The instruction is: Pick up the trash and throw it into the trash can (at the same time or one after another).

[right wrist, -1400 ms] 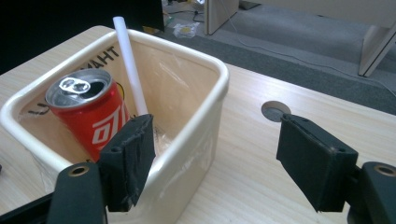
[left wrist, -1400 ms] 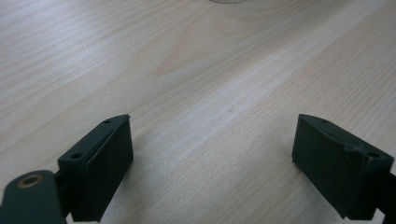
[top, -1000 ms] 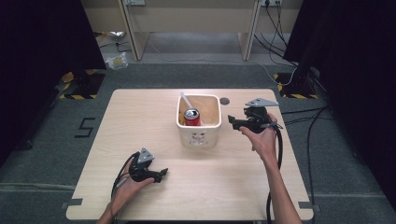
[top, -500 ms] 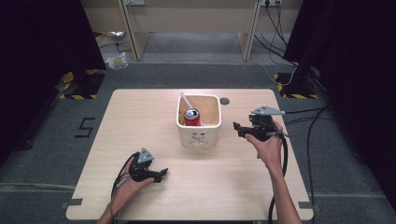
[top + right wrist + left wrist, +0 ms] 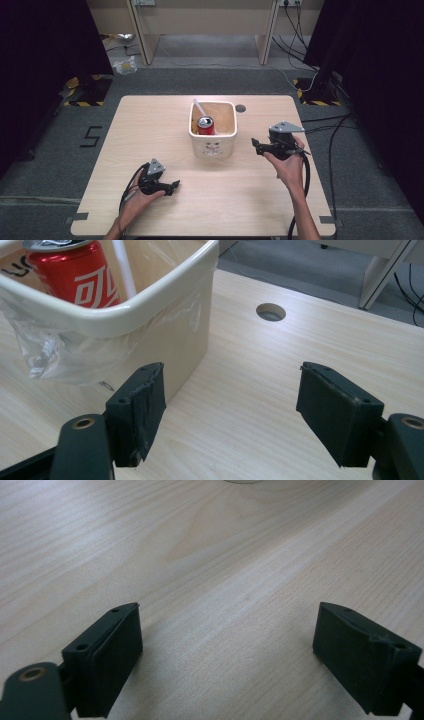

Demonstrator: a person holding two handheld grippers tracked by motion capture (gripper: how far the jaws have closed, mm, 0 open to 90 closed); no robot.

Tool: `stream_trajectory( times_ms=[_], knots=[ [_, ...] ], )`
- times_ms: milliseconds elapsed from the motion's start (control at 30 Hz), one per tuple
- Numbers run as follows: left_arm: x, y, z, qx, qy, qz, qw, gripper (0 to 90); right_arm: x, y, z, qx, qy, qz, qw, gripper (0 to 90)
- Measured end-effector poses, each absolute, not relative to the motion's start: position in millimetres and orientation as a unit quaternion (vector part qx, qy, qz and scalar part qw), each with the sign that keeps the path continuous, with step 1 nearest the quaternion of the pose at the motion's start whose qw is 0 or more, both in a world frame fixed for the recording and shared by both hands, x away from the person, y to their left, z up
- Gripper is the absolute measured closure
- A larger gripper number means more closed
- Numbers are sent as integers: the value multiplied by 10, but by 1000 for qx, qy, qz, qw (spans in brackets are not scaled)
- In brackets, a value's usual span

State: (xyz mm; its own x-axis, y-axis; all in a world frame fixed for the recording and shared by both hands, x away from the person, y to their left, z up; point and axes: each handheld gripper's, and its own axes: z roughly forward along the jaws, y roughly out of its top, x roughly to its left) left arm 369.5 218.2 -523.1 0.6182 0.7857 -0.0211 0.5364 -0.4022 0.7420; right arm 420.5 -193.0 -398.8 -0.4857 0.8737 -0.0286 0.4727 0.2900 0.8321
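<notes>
Two handheld grippers we note over a pale wooden table [image 5: 150,125], cream square plastic bin [image 5: 214,145] at frame centre holding a red soda can [image 5: 205,125], right gripper [image 5: 256,145] just right of it, jaws apart, empty, left gripper [image 5: 175,186] lower left, jaws apart, empty.

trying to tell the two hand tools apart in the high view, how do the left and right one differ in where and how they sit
The left tool lies low over bare table near the front edge, well short of the bin; the right tool is held higher, close beside the bin with the red can. The left tool points right; the right tool points left, toward the bin. Both have open jaws holding nothing.
</notes>
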Motion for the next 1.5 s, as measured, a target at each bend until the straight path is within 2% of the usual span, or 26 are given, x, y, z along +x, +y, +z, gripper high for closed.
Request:
stream_trajectory(
  times_ms=[1500],
  knots=[
    [3695, 2181, -5232, 820, 403, 169, 370, 116, 3737, -2038, -4470, 444, 760, 420, 223, 261]
  ],
)
